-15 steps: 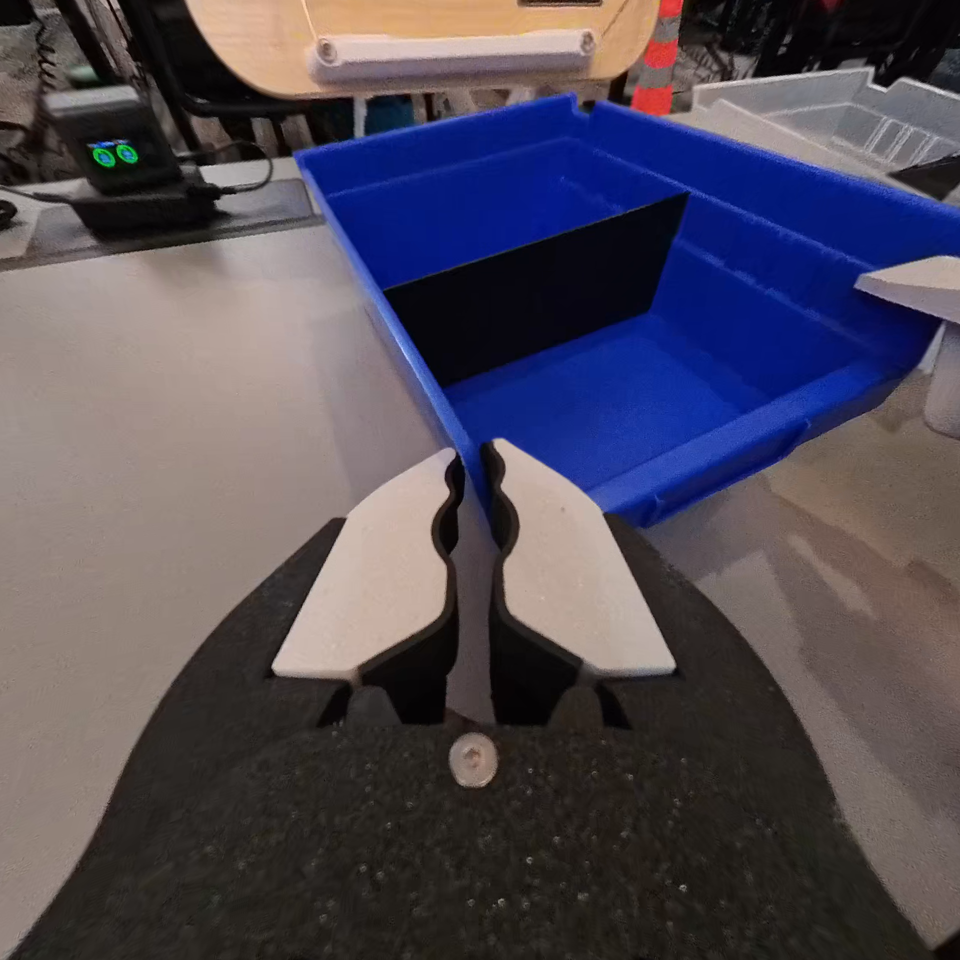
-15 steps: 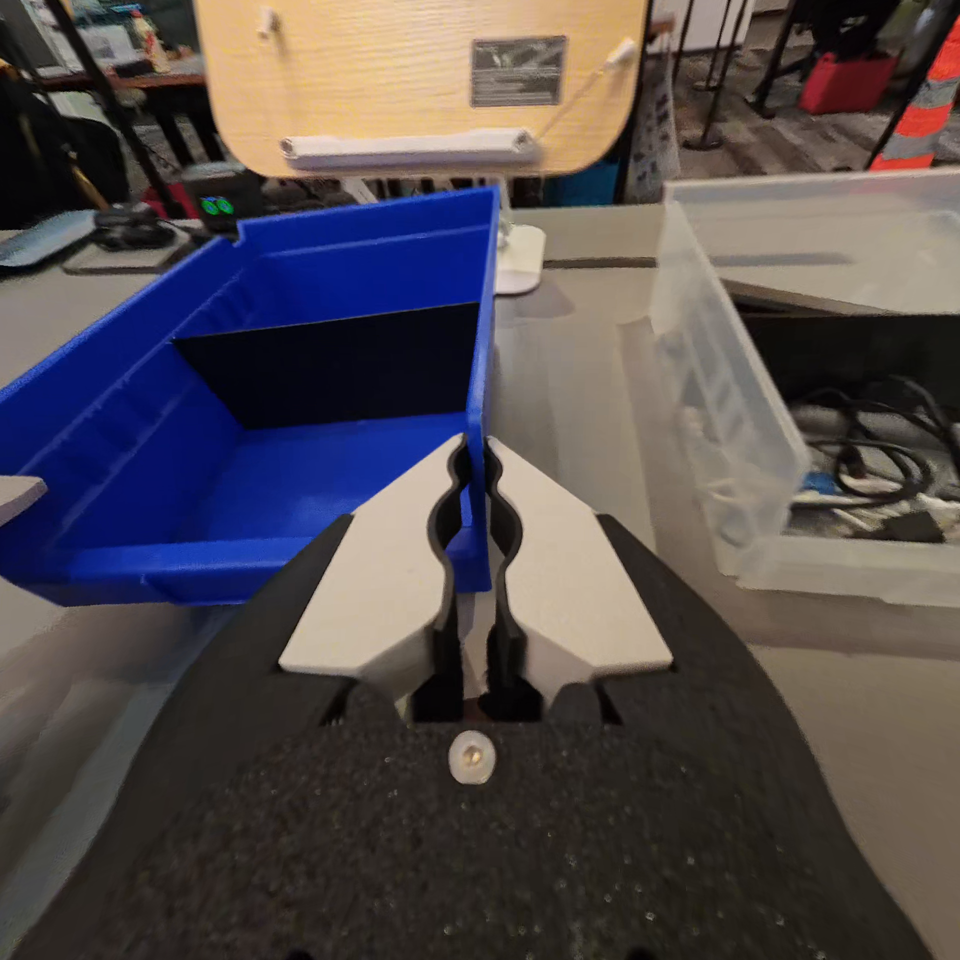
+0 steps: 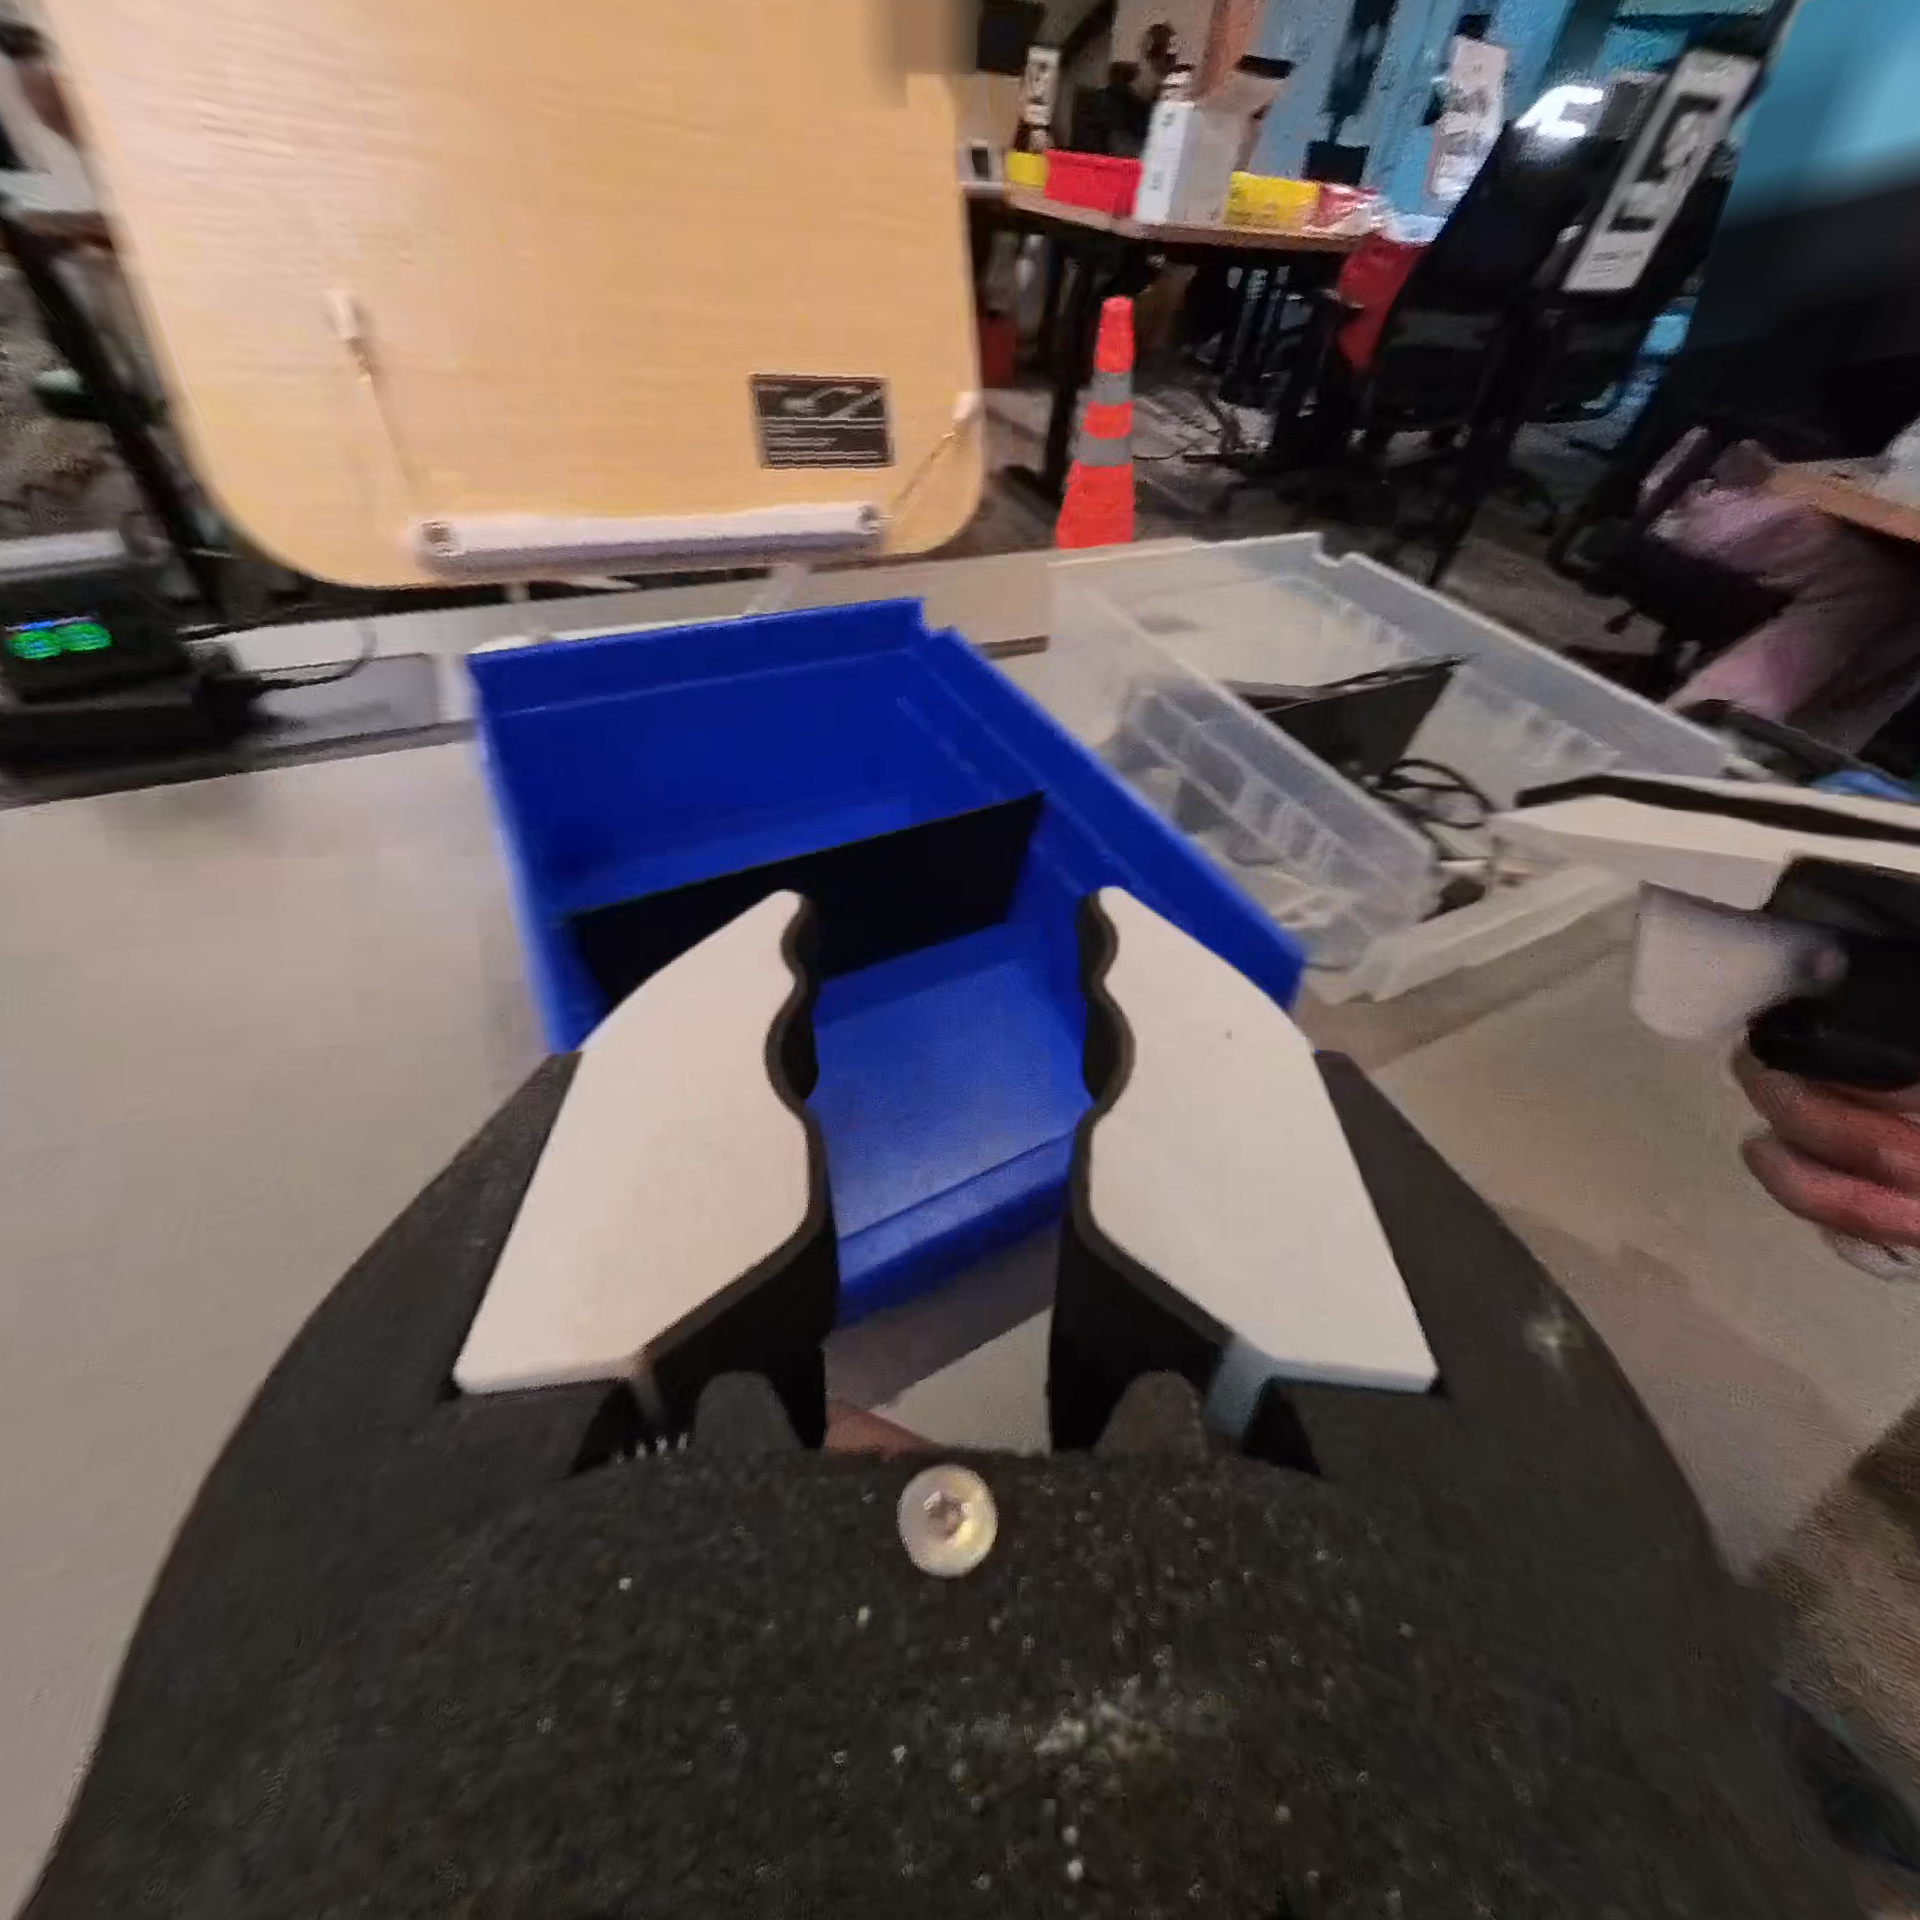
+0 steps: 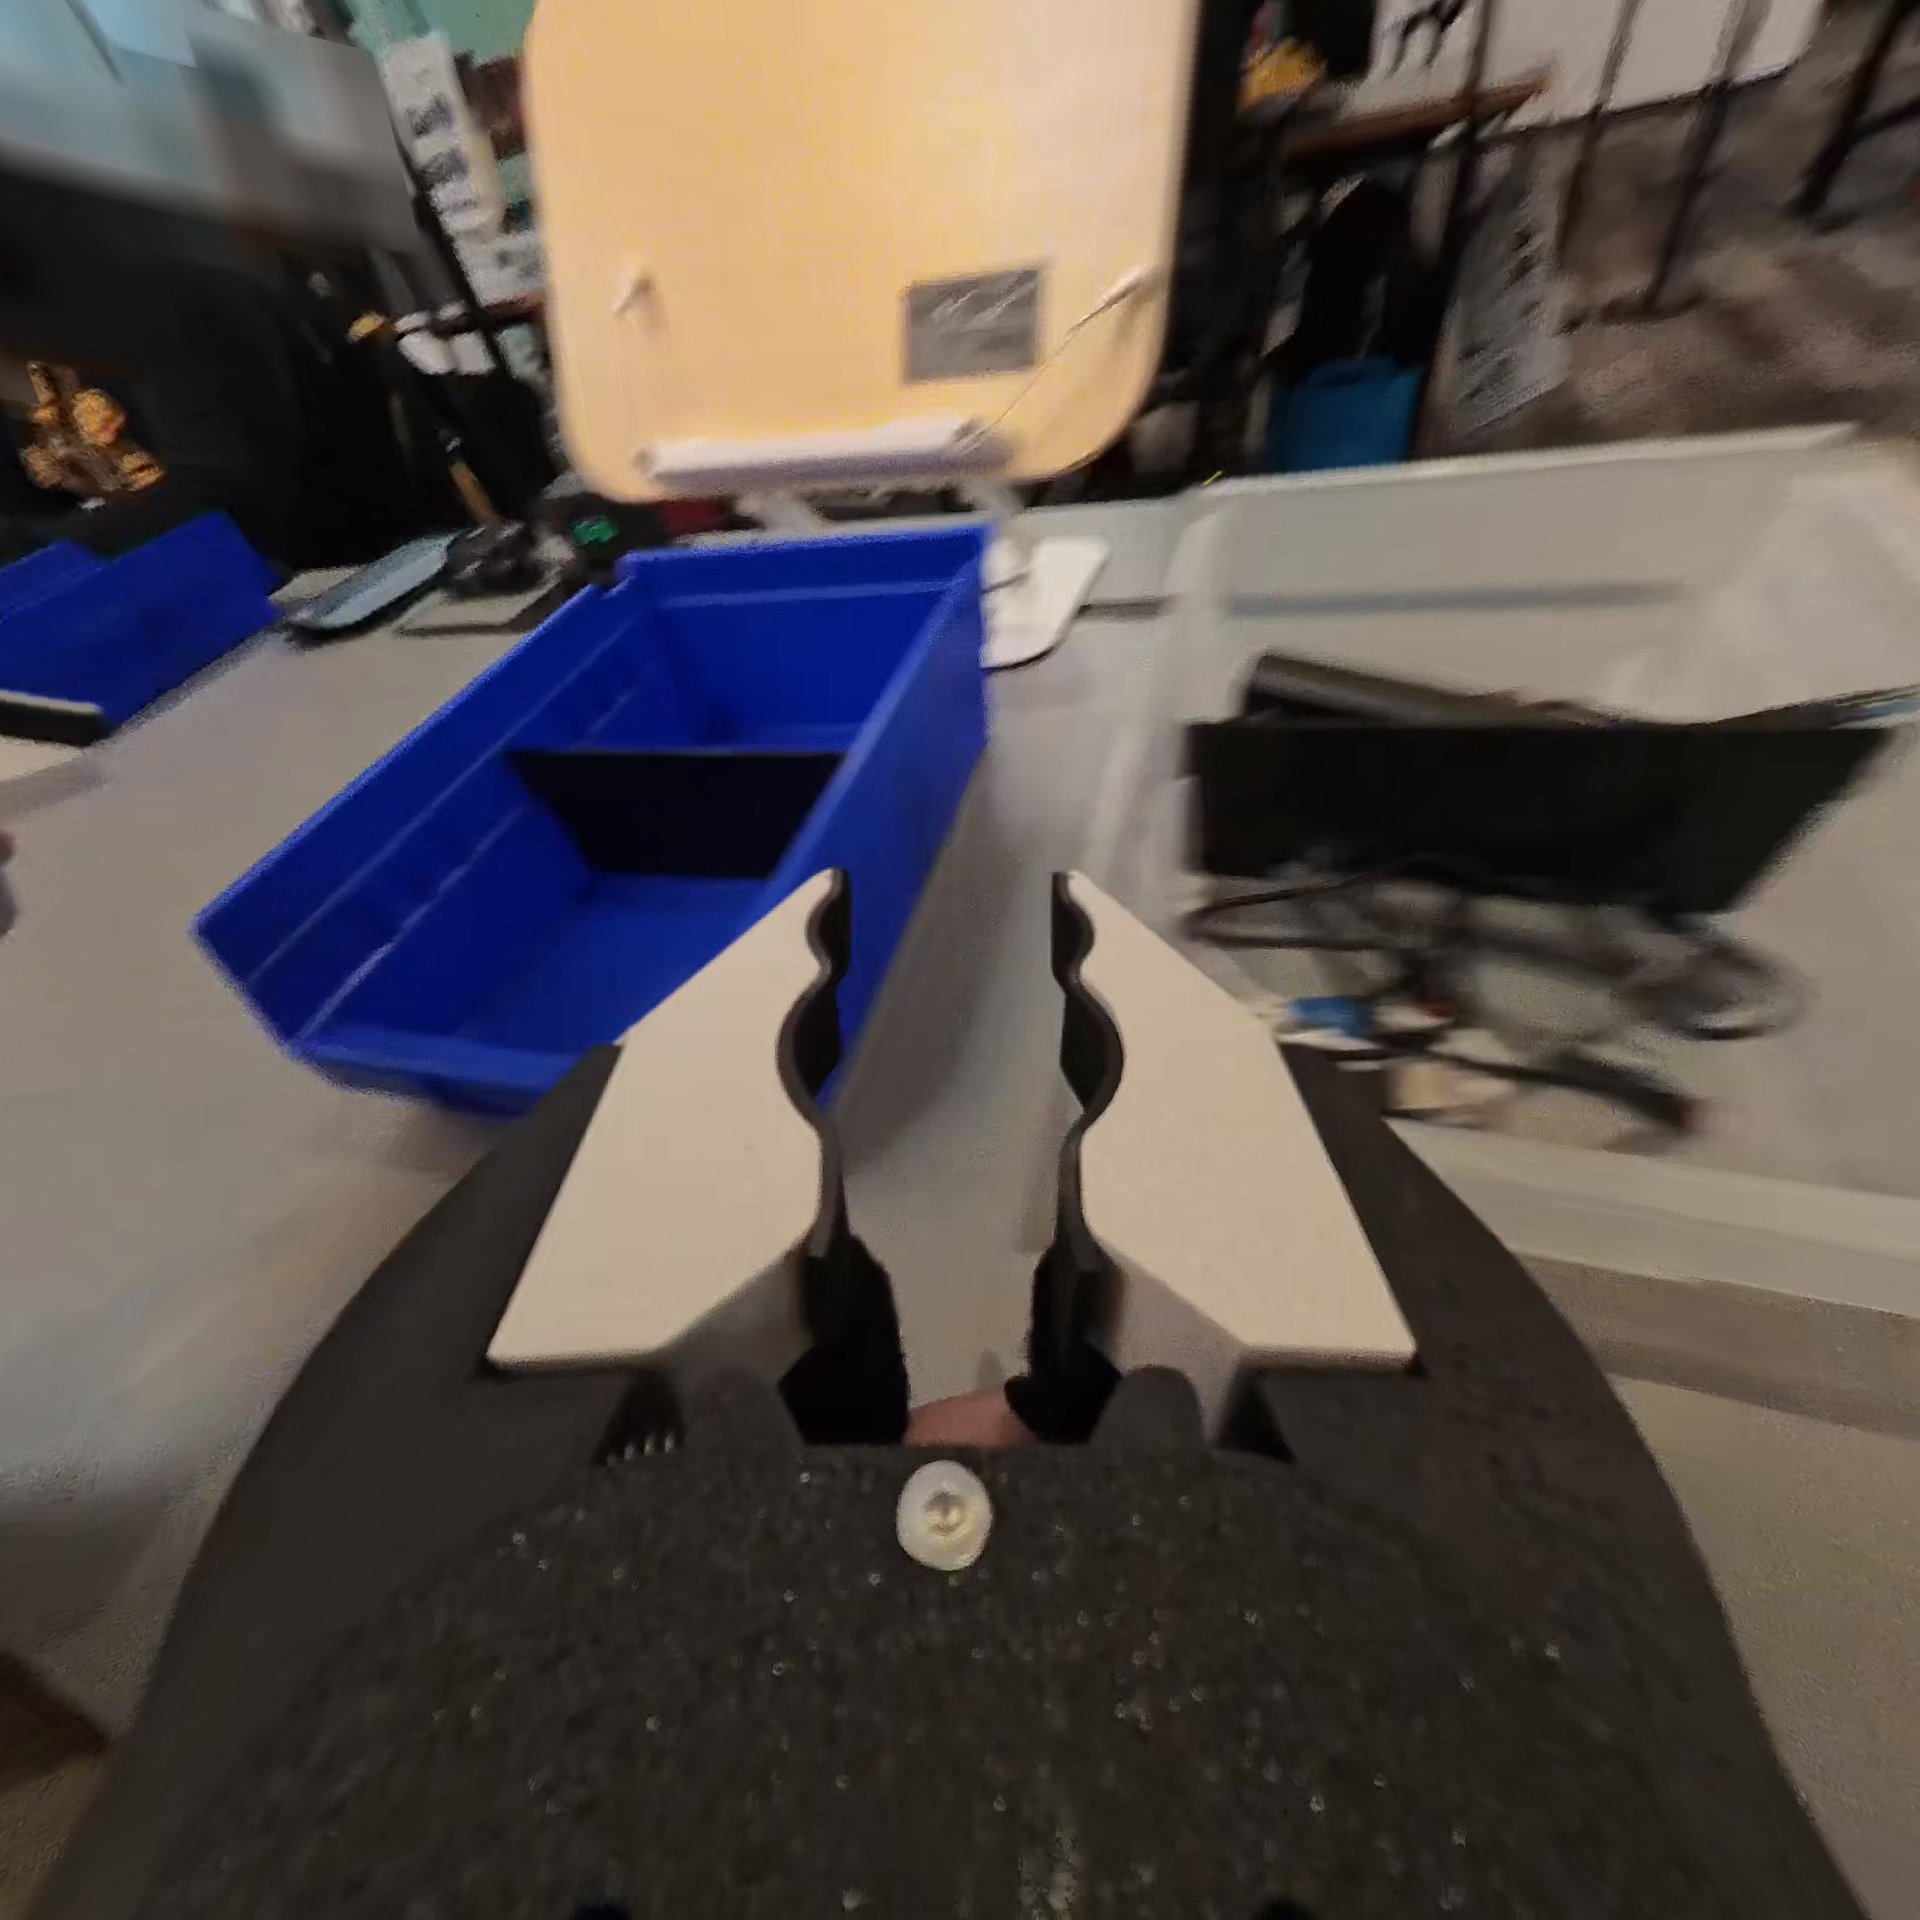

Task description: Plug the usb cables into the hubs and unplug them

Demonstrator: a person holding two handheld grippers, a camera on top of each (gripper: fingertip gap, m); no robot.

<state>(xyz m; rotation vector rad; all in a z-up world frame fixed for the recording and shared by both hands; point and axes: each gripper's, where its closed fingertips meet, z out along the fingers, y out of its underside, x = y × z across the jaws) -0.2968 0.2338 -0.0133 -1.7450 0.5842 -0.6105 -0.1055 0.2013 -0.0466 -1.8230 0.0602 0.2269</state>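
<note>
USB cables (image 4: 1475, 977) lie as a dark, blurred tangle in the clear plastic bin (image 4: 1351, 582) at the right of the right wrist view; in the left wrist view the same bin sits at the upper right, its contents mostly hidden behind ribbed walls. No hub can be made out in either view.

Largest in both views is the grey table (image 3: 229, 1039), filling the lower and left parts of the frame. Behind it, at top centre, stands a pale wooden board (image 3: 540, 270) with a white bar along its lower edge. At the centre of the left wrist view sits the blue bin (image 3: 727, 748), split by a black divider (image 3: 914, 862) into a near and a far compartment, both bare; in the right wrist view it lies left of centre.

Left gripper (image 3: 943, 920) hovers over the near end of the blue bin, its jaws spread wide with nothing between them. Right gripper (image 4: 948, 894) hangs above the strip of table between the blue bin and the clear bin, jaws likewise parted and holding nothing; in the left wrist view it shows at the right edge, held by a hand (image 3: 1839, 1153). A small orange cone (image 3: 1103, 436) stands on the floor beyond the table.
</note>
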